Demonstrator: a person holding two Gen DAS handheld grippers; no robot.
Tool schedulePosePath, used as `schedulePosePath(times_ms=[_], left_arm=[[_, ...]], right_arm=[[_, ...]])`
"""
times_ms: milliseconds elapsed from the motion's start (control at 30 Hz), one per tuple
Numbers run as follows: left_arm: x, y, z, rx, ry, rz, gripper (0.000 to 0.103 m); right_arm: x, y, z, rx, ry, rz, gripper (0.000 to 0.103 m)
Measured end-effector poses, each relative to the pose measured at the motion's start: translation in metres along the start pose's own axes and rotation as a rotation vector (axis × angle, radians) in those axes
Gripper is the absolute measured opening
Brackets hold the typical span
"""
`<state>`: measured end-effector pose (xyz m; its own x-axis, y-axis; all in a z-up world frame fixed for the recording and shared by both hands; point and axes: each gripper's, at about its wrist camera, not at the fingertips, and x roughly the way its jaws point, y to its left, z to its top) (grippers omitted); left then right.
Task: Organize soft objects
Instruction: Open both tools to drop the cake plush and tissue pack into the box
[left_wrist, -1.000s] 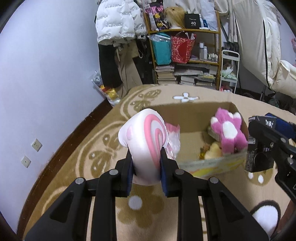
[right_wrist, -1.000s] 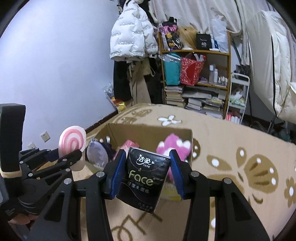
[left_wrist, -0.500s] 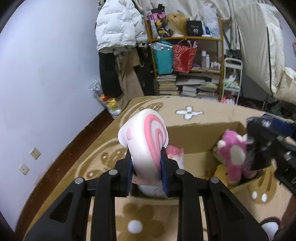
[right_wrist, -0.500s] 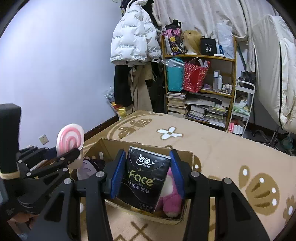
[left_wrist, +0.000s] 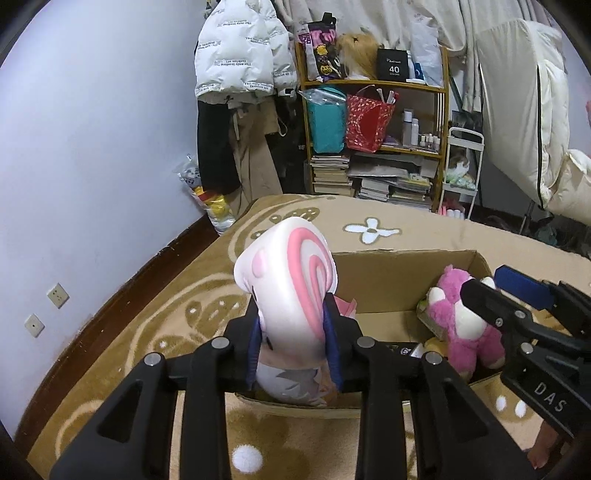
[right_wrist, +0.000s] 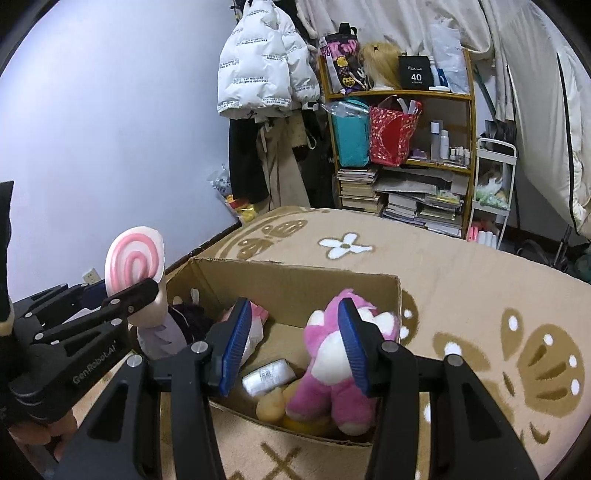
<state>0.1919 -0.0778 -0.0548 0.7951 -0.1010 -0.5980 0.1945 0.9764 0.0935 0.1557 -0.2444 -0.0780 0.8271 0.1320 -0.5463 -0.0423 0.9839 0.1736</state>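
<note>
My left gripper (left_wrist: 293, 347) is shut on a soft pink-and-white swirl lollipop plush (left_wrist: 291, 280), held over the near left edge of an open cardboard box (left_wrist: 384, 280). The plush also shows at the left of the right wrist view (right_wrist: 133, 266). My right gripper (right_wrist: 291, 350) is open and empty above the box (right_wrist: 295, 280). Below it in the box lie a tissue pack (right_wrist: 269, 376), a pink-and-white plush toy (right_wrist: 340, 354) and a yellow soft item (right_wrist: 271, 406). The pink toy shows in the left wrist view too (left_wrist: 465, 325).
The box stands on a beige patterned carpet (right_wrist: 480, 295). A lilac wall (left_wrist: 92, 147) is to the left. A cluttered wooden shelf (right_wrist: 406, 147), hanging jackets (right_wrist: 266, 74) and a white cart (right_wrist: 491, 184) stand at the back.
The right gripper opened and let go of the black tissue pack, which now lies in the box. Both grippers moved forward over the box; the left still holds the lollipop plush.
</note>
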Motion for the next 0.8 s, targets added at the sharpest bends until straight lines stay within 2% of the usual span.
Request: schedulePosePath(times_ms=[133,267,367,400,433,567,600,633,700,800], left_arm=[[0.003,0.002,0.000,-0.006,0.002,-0.015,0.034],[0.003,0.002,-0.001,-0.007,0.002,-0.031,0.039],[0.001,-0.003,-0.002,0.010,-0.012,-0.043,0.057],[0.000,-0.004,-0.002,0.017,-0.020,-0.042,0.060],[-0.002,-0.006,-0.003,0.023,-0.026,-0.037,0.062],[-0.005,-0.010,-0.004,0.035,-0.016,-0.015,0.084],[-0.006,-0.009,-0.005,0.034,-0.015,-0.007,0.089],[-0.007,-0.009,-0.005,0.033,-0.015,-0.002,0.092],[-0.010,-0.008,-0.006,0.034,-0.014,0.009,0.098],[-0.016,-0.006,-0.007,0.034,-0.007,0.046,0.099]], right_arm=[[0.001,-0.004,0.000,0.018,0.005,-0.004,0.052],[-0.002,-0.008,0.001,0.040,0.004,-0.013,0.062],[-0.003,-0.012,0.001,0.051,0.006,-0.026,0.067],[-0.004,-0.013,0.001,0.056,0.009,-0.031,0.069],[-0.004,-0.015,0.001,0.061,0.010,-0.034,0.073],[-0.009,-0.019,0.001,0.076,0.019,-0.042,0.085],[-0.010,-0.019,0.001,0.074,0.022,-0.043,0.092],[-0.010,-0.019,0.001,0.071,0.028,-0.045,0.096],[-0.013,-0.017,0.001,0.064,0.031,-0.056,0.097],[-0.018,-0.018,0.000,0.071,0.039,-0.064,0.102]])
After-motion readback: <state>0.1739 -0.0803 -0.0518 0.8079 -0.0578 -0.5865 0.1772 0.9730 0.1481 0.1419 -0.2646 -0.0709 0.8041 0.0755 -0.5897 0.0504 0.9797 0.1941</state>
